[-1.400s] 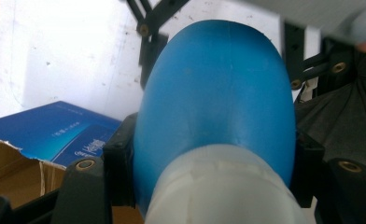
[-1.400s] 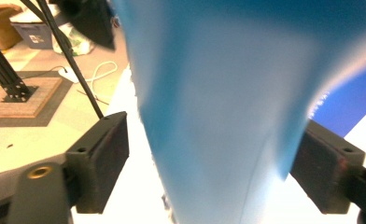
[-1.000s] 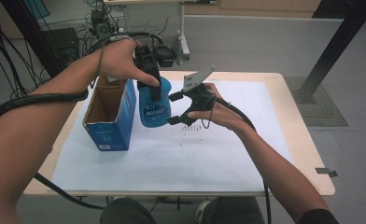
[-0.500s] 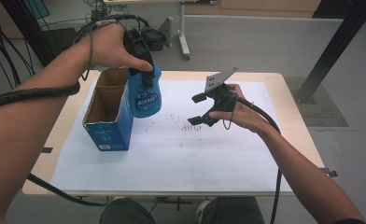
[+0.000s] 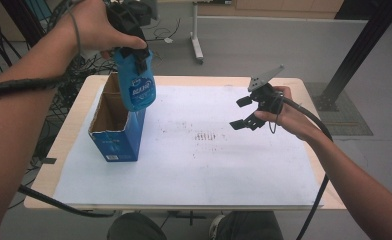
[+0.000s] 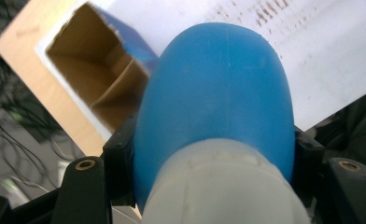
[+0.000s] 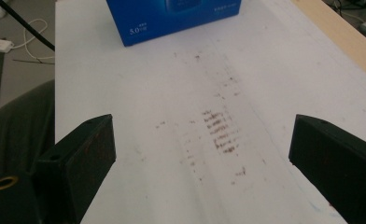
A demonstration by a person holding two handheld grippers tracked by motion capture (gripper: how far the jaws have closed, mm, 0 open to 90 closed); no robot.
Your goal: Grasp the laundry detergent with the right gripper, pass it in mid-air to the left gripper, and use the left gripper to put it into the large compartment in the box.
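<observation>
The left gripper (image 5: pixel 134 47) pinches a blue bottle (image 5: pixel 135 82) near its top, hanging it above the open blue box (image 5: pixel 115 131), which sits just below. Well off to its right, the right gripper (image 5: pixel 244 112) hovers empty with jaws spread wide over the smudged white sheet (image 5: pixel 209 160).

Open box (image 5: pixel 115 125) blocks table's (image 5: pixel 294 85) left; right side free.

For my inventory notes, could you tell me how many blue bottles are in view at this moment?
1. The blue bottle is held up in the left gripper, above the open blue box at the table's left. The box's visible interior looks empty, though its bottom is partly hidden.
</observation>
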